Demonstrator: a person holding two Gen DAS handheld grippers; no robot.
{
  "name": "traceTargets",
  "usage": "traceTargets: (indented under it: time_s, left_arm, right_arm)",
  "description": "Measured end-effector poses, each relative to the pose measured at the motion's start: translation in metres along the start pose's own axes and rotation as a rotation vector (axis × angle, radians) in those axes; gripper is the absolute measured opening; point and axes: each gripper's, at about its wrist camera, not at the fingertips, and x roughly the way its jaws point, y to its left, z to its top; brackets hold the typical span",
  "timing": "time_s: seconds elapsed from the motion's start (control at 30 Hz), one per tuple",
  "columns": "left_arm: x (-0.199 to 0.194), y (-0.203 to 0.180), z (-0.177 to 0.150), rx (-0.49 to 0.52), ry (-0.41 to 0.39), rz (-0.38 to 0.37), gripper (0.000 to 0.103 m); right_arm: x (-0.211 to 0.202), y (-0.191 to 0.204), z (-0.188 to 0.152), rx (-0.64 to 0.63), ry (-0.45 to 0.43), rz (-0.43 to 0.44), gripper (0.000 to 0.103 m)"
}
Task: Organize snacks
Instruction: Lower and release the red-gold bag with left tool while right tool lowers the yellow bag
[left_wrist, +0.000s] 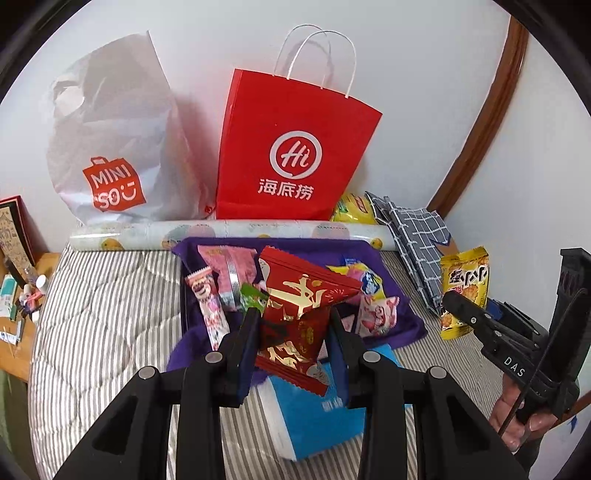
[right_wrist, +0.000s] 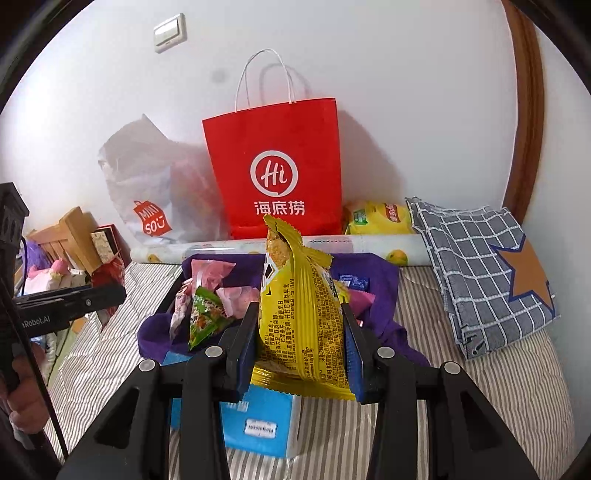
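Red and gold, a snack packet (left_wrist: 295, 317) sat clamped in the left gripper (left_wrist: 293, 332); the right gripper (right_wrist: 300, 332) pinched a yellow packet (right_wrist: 303, 325) above the striped bed (right_wrist: 480, 387).

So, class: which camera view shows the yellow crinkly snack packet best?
The right wrist view: the yellow crinkly snack packet fills its centre, clamped by the right gripper. The left wrist view shows it small, near the right edge, partly behind that gripper.

Both wrist views look steeply down, close; sharing the red bag (left_wrist: 295, 147).
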Motion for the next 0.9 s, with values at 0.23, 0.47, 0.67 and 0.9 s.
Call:
traceTargets:
  time_s: [0.23,0.47,0.67,0.9]
  left_arm:
    - [0.016,0.004,0.023,-0.001,0.006,0.007,0.033]
    - [0.030,0.004,0.050,-0.001,-0.002,0.001,0.033]
    - [0.050,0.006,0.069,-0.008,-0.011,-0.003,0.033]
    - [0.096,0.029,0.066,-0.043,0.054,0.002,0.033]
  right_arm:
    - [0.017,0.001,0.023,-0.014,-0.004,0.004,0.041]
    - [0.031,0.003,0.050,-0.028,-0.019,0.014,0.041]
    - [0.055,0.005,0.058,-0.026,-0.002,0.036,0.041]
    - [0.097,0.005,0.032,-0.017,0.075,0.099,0.041]
